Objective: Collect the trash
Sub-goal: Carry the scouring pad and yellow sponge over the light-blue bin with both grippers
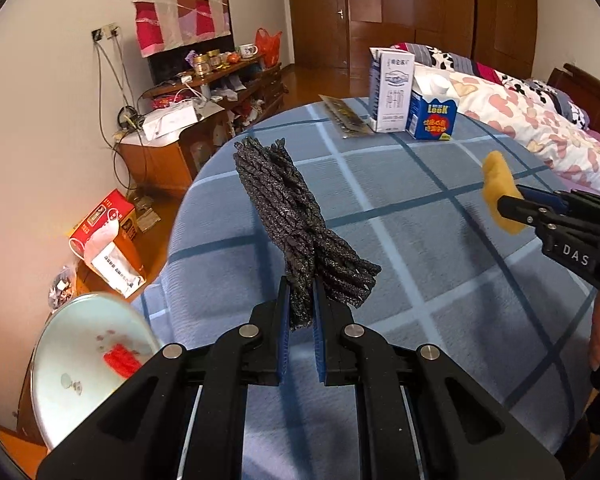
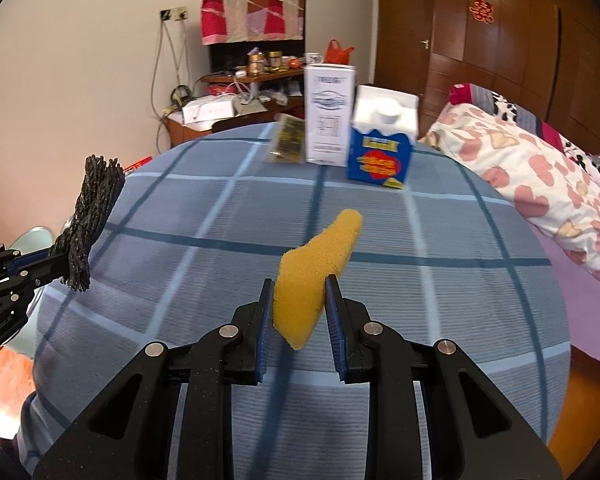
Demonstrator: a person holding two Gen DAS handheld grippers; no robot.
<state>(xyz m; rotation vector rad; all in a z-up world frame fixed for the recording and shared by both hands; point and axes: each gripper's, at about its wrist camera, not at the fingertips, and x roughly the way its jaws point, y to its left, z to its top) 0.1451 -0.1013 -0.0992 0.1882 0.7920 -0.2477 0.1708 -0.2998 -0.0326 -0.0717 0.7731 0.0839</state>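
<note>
I see a round table (image 1: 440, 208) under a blue checked cloth, pale and dark stripes crossing it; my left gripper (image 1: 301, 292) has its fingers clamped on a bundle of black glittery twisted cords (image 1: 288, 208), which stands up above the cloth near the table's left edge; my right gripper (image 2: 298, 292) has its fingers pressed on a piece of yellow sponge (image 2: 316, 268), held clear of the cloth over the middle of the table. At the far side of the table stand a tall white carton (image 2: 330, 114) and, just beside it on the right, a shorter blue carton (image 2: 382, 144) with a white cap; a flat dark packet (image 1: 346, 116) lies just left of the tall one. Beyond the table on the right a bed (image 2: 540, 184) carries a quilt with pink heart shapes; behind it runs a dark wooden wardrobe (image 2: 520, 52) with a red paper ornament on one door. Against the pale left wall a cluttered wooden cabinet (image 1: 204, 120) holds jars, cables and a white box, a red-and-white cloth draped over the dark screen above it; on the wooden floor by the wall sits a red box (image 1: 108, 232), and lower left a round glass-topped stand (image 1: 88, 360).
</note>
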